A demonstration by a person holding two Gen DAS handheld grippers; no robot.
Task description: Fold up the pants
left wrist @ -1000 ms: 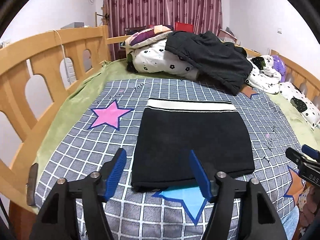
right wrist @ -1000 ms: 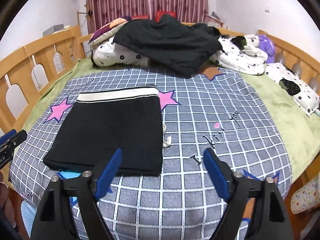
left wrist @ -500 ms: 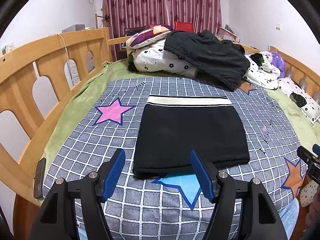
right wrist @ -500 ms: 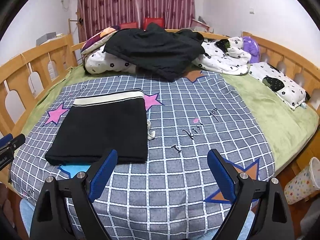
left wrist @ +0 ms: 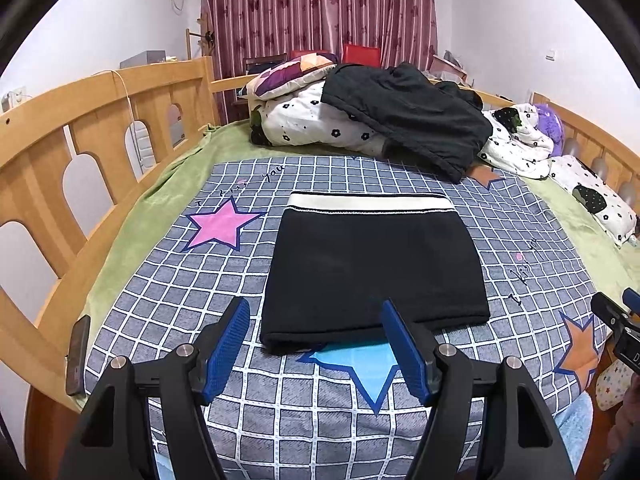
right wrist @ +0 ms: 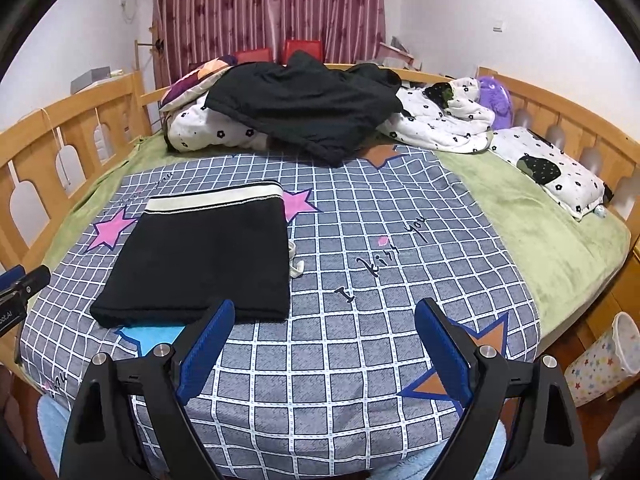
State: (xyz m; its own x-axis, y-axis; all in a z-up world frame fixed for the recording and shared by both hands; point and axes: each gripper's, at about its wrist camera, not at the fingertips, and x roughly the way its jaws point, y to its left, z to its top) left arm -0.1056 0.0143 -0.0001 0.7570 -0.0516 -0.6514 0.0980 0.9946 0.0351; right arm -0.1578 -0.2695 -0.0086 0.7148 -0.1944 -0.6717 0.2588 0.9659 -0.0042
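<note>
The black pants (left wrist: 372, 268) lie folded into a flat rectangle on the checked bedspread, white waistband at the far edge. They also show in the right wrist view (right wrist: 204, 256), left of centre. My left gripper (left wrist: 316, 320) is open and empty, held above the bed's near edge just short of the pants' near hem. My right gripper (right wrist: 326, 328) is open and empty, to the right of the pants and apart from them. A white drawstring end (right wrist: 296, 264) pokes out at the pants' right side.
A pile of quilts with a black garment (left wrist: 404, 120) sits at the head of the bed. Wooden rails (left wrist: 92, 136) run along both sides. A phone (left wrist: 78, 354) lies at the left bed edge. A star-print bin (right wrist: 604, 360) stands on the floor at right.
Both grippers have drawn back and up from the folded pants, so more of the bed shows. The pants have not moved.
</note>
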